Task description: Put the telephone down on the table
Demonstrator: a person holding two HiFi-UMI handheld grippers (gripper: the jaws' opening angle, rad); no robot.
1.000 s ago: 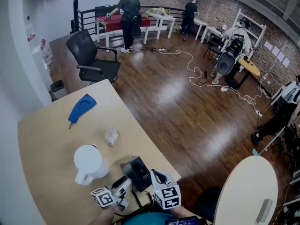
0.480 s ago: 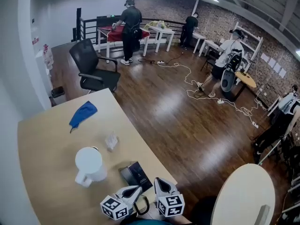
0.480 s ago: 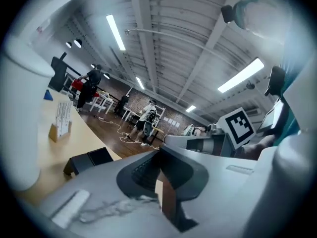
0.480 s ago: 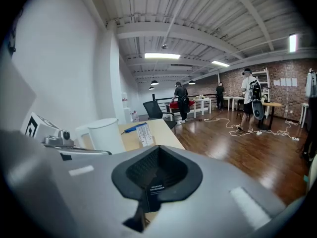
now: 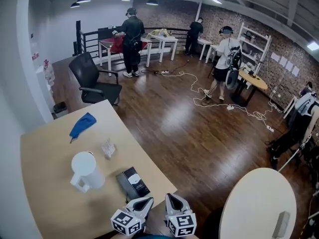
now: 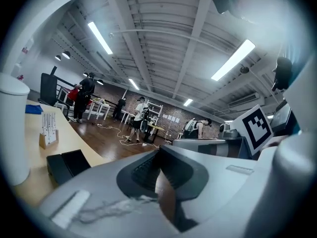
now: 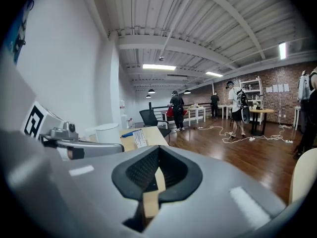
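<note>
At the lower left of the head view we see the white jug (image 5: 85,171) on the table (image 5: 45,148). Right of it the black telephone (image 5: 132,182) lies flat, apart from both grippers. At the bottom edge, our left gripper (image 5: 143,203) and right gripper (image 5: 172,201) each have jaws pressed together, empty.

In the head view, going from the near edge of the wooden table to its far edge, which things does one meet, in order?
black telephone → small card stand → blue cloth. The white jug is left out because it overlaps the first two.
</note>
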